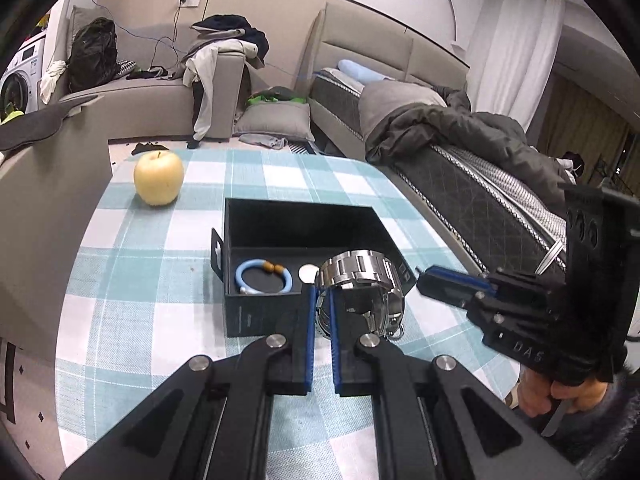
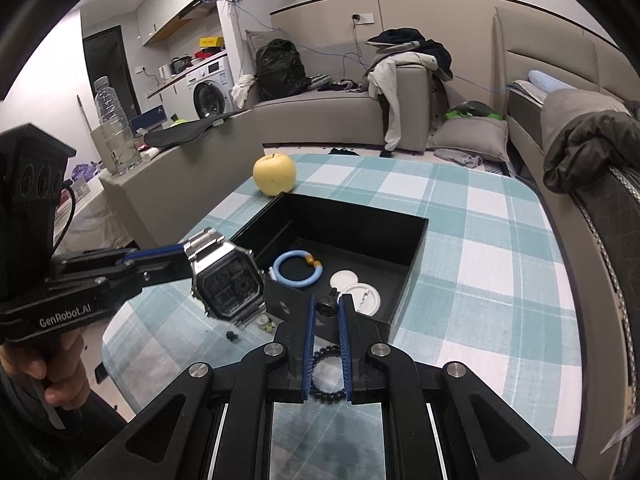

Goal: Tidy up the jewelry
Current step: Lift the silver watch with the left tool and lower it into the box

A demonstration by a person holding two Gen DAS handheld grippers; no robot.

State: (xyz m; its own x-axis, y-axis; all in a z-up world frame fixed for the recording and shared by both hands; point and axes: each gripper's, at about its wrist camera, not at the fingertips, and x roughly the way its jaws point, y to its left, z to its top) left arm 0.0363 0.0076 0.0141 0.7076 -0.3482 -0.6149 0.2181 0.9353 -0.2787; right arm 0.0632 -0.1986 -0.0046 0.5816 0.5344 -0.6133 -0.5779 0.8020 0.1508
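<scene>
My left gripper point(image 1: 323, 300) is shut on a silver metal watch point(image 1: 358, 284), held just above the near right corner of the black jewelry box point(image 1: 280, 216). The watch point(image 2: 226, 276) and left gripper point(image 2: 176, 262) also show in the right wrist view. In the box lie a light blue bracelet point(image 1: 262, 278) with amber beads and a white disc point(image 1: 307, 273). My right gripper point(image 2: 325, 312) is shut on a black beaded bracelet point(image 2: 326, 372) with a small black charm, at the box's point(image 2: 416, 240) near edge. The right gripper point(image 1: 448, 284) shows at the right in the left wrist view.
A yellow apple point(image 1: 159, 177) stands on the checked tablecloth point(image 1: 140, 280) behind the box. Small beads point(image 2: 266, 324) lie on the cloth by the box. A water bottle point(image 2: 114, 128) stands on a side ledge. Sofa and bed surround the table.
</scene>
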